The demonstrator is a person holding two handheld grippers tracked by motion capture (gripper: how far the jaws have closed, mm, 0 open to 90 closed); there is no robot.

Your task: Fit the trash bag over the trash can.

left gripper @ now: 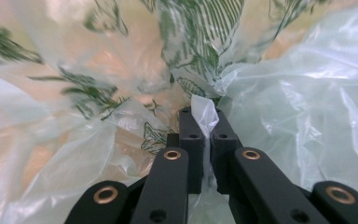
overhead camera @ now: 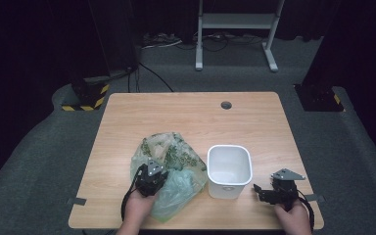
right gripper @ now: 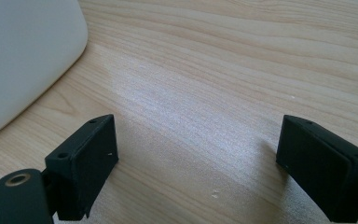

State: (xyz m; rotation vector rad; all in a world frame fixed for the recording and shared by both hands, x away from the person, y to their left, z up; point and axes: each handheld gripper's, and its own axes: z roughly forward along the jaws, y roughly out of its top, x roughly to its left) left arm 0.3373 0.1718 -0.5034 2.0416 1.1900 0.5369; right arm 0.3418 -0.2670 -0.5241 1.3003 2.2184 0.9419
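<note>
The left gripper (left gripper: 204, 122) pinches a fold of the plastic bag (overhead camera: 174, 169), left of the white bin (overhead camera: 229, 171); the right gripper (right gripper: 198, 161), jaws spread, waits near-right. Next likely calls for lifting the bag toward the bin.

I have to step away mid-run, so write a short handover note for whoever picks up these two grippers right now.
Left gripper: shut on a fold of the green-printed plastic bag, which lies crumpled on the wooden table left of the white bin.
Right gripper: open, holding nothing, low over bare table right of the bin.
Done: bag gripped.
Left, probably: lift the bag, spread its mouth with the right gripper and fit it into the bin, which looks unlined.
</note>
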